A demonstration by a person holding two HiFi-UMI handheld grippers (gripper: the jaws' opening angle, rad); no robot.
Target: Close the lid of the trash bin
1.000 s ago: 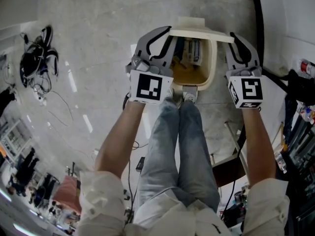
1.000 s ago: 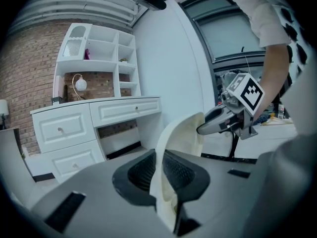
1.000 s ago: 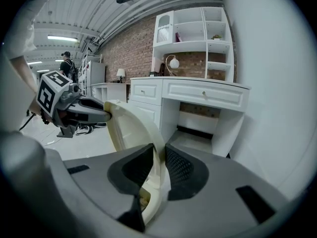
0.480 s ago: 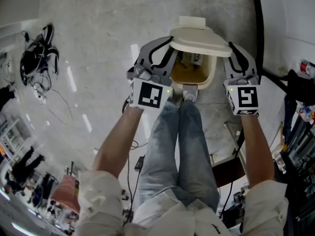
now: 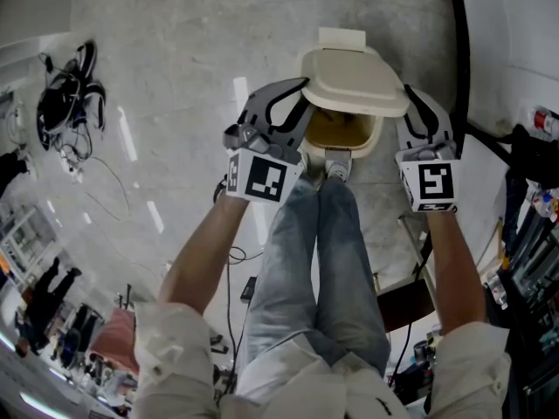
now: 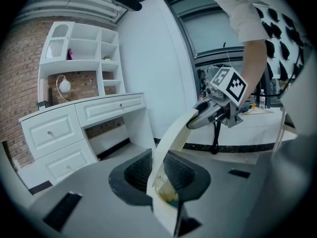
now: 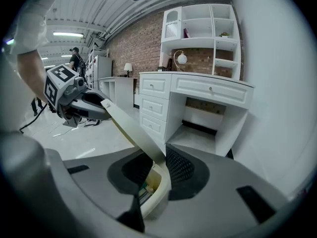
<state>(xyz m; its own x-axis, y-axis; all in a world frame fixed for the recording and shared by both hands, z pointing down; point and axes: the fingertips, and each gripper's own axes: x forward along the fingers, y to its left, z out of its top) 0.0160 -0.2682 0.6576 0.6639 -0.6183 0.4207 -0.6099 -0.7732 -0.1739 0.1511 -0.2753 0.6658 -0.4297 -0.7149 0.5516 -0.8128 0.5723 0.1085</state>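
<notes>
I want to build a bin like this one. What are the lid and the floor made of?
Lid: looks like cream plastic, smooth and matte, with a thin, evenly moulded edge. Floor: probably polished stone or concrete. It is grey and speckled, and shiny enough to reflect streaks of light.

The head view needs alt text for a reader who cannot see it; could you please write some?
From above, a person holds the partly lowered lid of a cream trash bin by its sides, left gripper and right gripper each clamped on an edge.
</notes>
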